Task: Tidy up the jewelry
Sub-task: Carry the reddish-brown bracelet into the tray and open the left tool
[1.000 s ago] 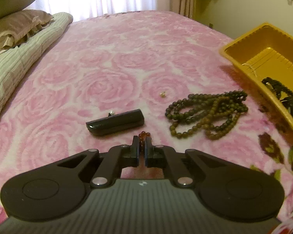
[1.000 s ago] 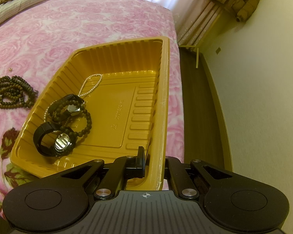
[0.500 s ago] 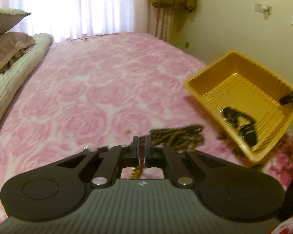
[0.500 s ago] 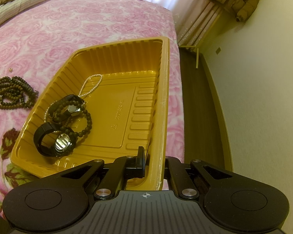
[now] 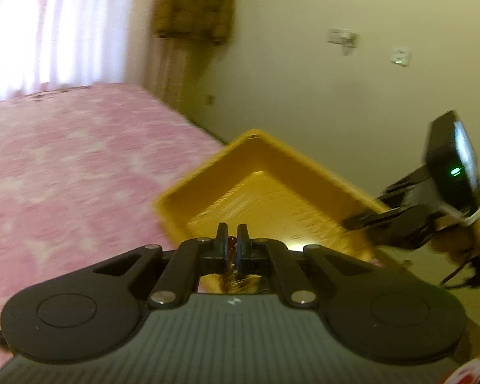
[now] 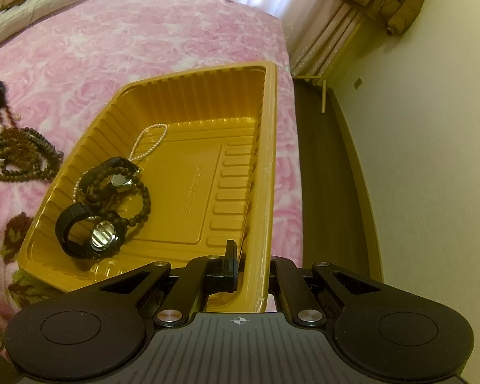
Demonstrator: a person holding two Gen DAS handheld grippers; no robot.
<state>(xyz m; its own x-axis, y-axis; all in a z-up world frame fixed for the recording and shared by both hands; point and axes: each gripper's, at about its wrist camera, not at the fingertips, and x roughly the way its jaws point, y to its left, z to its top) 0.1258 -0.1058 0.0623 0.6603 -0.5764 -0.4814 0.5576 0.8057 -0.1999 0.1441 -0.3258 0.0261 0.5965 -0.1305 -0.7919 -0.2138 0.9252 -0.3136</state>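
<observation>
Between left pads: left gripper (image 5: 233, 244) clamped on a reddish bead strand (image 5: 231, 242); a blurred loop hangs below the jaws, rest hidden by the body.
Strand axis: hangs roughly vertical from the pinch, top beads poke just above the pads; lower end smeared, length unclear.
Strand place: in the air, near corner of tray (image 5: 208, 176) just ahead, not yet over the floor of it as far as the blur allows.
Right grip: right gripper (image 6: 249, 265) closed on the tray's near-right wall (image 6: 265, 192), 1 finger inside, the other outside and hidden by the rim.
Tray axis: long side runs away from the right camera toward the curtains; sits on the pink bedspread (image 6: 112, 48) at the bed's edge, floor just beside.
Inside tray: 2 watches (image 6: 89, 233), dark bead bracelet (image 6: 140, 201), pearl strand (image 6: 150, 144), bunched at the left end.
Bed, farther: brown bead pile (image 6: 19, 156) still out, left of the tray.
Risk 1: thin pinch on round beads, fast swing could shake the strand loose short of the tray.
Risk 2: dangling loop may snag the near rim and stay draped over it on release.
Risk 3: tray is at the bed edge; a knock or a slack right grip could tip it toward the floor.
</observation>
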